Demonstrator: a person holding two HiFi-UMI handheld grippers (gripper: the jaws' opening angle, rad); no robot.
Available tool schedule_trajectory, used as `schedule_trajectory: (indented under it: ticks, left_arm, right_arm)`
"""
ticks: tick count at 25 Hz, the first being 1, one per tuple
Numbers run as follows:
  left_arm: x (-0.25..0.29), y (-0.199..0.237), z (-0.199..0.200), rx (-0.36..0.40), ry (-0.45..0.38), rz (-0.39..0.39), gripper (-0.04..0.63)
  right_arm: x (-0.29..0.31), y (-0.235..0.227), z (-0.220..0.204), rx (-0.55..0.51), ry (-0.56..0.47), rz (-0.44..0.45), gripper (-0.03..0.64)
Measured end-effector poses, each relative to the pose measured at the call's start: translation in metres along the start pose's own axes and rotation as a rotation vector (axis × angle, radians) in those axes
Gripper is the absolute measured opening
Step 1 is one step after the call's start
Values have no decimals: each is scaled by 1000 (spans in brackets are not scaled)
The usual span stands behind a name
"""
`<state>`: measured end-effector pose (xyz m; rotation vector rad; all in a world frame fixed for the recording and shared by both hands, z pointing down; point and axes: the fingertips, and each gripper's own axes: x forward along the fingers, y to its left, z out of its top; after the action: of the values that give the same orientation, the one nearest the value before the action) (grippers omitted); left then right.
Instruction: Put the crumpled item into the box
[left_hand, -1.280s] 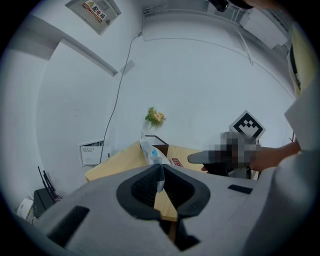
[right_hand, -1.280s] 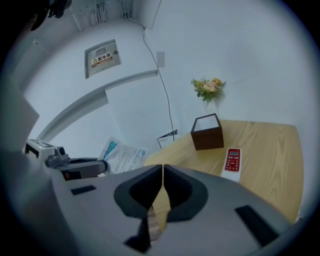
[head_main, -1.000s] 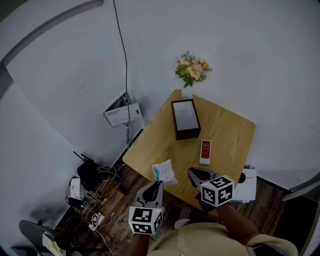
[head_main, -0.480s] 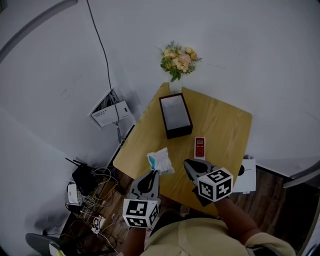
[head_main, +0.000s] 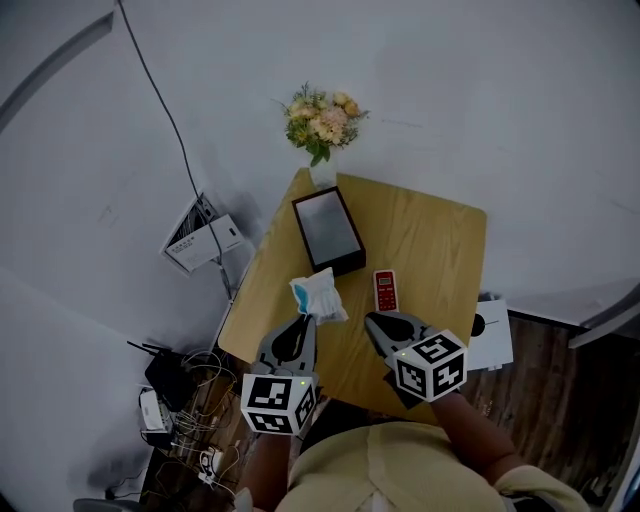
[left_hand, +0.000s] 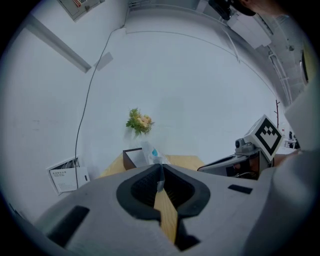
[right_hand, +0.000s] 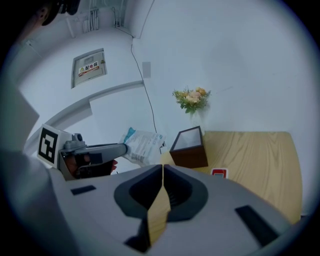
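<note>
Crumpled white-blue plastic packet (head_main: 318, 296) pinched by edge in left gripper (head_main: 302, 322), dark open box (head_main: 327, 229) just ahead; thin grip, may slip en route. Right gripper (head_main: 373, 322) closed w/ nothing.

Wall panel (right_hand: 89, 67), up-left of your right gripper (right_hand: 162, 169): red label reads 配电箱; line beneath illegible. Crumpled item (right_hand: 142, 146), ahead-left of it: print too small. White case (left_hand: 65, 175), low left of your left gripper (left_hand: 161, 169): label unreadable.
</note>
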<state>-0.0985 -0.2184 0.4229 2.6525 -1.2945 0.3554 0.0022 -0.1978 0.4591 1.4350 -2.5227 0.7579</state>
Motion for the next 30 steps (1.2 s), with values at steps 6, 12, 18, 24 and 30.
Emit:
schedule_trajectory:
  ticks: [6,12,18,24,30]
  left_arm:
    - [21,8,7,10,9,-56,31]
    - [41,24,17,21,16,-115,31]
    - [60,41,21,28,28,-165,31]
    - [79,57,24,34,34,-203,31]
    - [96,71,30,42,26,-225,31]
  right_arm:
    - [7,-11,13,28,-30,-51,31]
    - [23,-20,23,62,-45,-107,31]
    - [40,-22,35,74,-57,-148,31]
    - [54,-28,45,87,-70,-187,31]
    - [65,-31,53,92,-86,-211,31]
